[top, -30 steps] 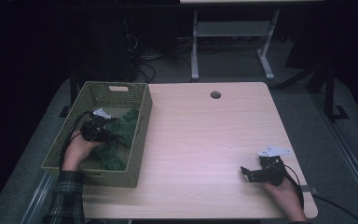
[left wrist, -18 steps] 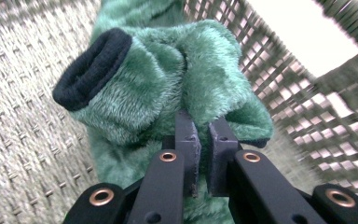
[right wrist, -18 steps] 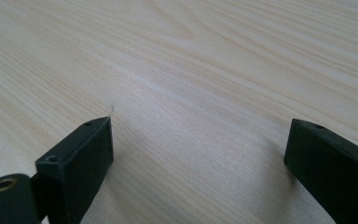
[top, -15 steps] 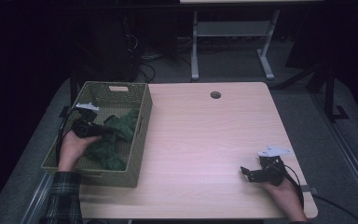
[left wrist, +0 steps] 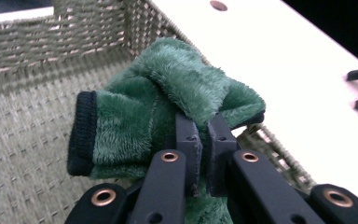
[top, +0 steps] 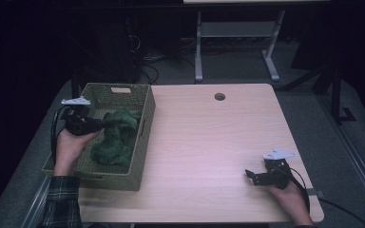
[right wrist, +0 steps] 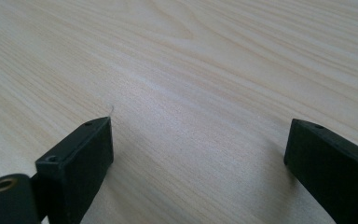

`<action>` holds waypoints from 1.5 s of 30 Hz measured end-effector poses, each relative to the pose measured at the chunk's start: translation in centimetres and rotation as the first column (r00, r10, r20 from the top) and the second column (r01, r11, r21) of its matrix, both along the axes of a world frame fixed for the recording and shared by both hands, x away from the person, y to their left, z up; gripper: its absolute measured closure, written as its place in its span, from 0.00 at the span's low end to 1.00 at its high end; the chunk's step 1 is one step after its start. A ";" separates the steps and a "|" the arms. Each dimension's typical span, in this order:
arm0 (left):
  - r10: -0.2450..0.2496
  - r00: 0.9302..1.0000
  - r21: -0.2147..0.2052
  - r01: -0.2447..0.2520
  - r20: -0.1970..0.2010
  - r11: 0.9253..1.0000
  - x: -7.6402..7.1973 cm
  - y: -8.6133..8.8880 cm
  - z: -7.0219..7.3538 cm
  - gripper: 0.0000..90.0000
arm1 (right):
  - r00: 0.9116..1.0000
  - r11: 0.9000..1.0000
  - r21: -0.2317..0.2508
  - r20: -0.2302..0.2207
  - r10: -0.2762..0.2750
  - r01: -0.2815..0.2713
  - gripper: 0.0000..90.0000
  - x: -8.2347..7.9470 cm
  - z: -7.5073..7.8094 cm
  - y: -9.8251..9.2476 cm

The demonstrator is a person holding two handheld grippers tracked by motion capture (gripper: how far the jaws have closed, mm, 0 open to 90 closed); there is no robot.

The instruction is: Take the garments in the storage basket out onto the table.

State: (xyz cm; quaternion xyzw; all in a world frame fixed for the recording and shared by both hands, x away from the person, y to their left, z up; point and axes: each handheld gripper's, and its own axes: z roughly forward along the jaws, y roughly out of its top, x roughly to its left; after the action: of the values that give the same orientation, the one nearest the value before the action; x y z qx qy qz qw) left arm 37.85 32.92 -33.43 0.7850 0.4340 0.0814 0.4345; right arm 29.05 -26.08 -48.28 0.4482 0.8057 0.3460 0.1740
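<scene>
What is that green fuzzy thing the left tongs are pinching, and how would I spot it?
Find the woven basket at the table's left edge. Inside it, the left tongs are shut on a green plush cloth. Its fuzzy pile and black ribbed cuff stand out against the basket's pale weave.

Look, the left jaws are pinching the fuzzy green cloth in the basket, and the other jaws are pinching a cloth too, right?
Not quite. The left gripper does pinch the fuzzy green cloth in the basket. But the right gripper holds nothing: the right gripper view shows its jaws wide apart over the bare table.
</scene>
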 end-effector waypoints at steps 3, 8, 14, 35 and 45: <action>0.004 1.000 0.015 -0.005 0.010 1.000 -0.1 -0.3 0.8 0.96 | 1.000 1.000 0.000 0.000 0.000 0.000 0.09 0.0 0.0 0.0; 0.005 0.999 0.014 -0.005 0.043 1.000 -0.1 -0.7 3.0 0.96 | 1.000 1.000 0.000 0.000 0.000 0.000 0.09 0.0 0.0 0.0; 0.011 0.995 -0.008 -0.010 0.102 1.000 -0.1 -1.1 5.7 0.96 | 1.000 1.000 0.000 0.000 0.000 0.000 0.09 0.0 0.0 0.0; -0.026 0.978 -0.066 0.040 0.208 0.997 -0.9 -3.4 11.1 0.96 | 1.000 1.000 -0.001 0.000 0.001 -0.001 0.09 0.0 0.0 0.0; -0.037 0.971 -0.078 0.057 0.236 0.995 -1.5 -5.7 12.3 0.96 | 1.000 1.000 -0.001 0.001 0.002 -0.002 0.08 0.0 0.0 0.0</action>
State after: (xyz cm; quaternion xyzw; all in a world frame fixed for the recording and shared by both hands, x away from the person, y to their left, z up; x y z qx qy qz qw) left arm 36.35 27.24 -21.12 0.7610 0.3641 0.1446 0.5171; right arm 29.05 -26.10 -48.28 0.4474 0.8061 0.3459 0.1741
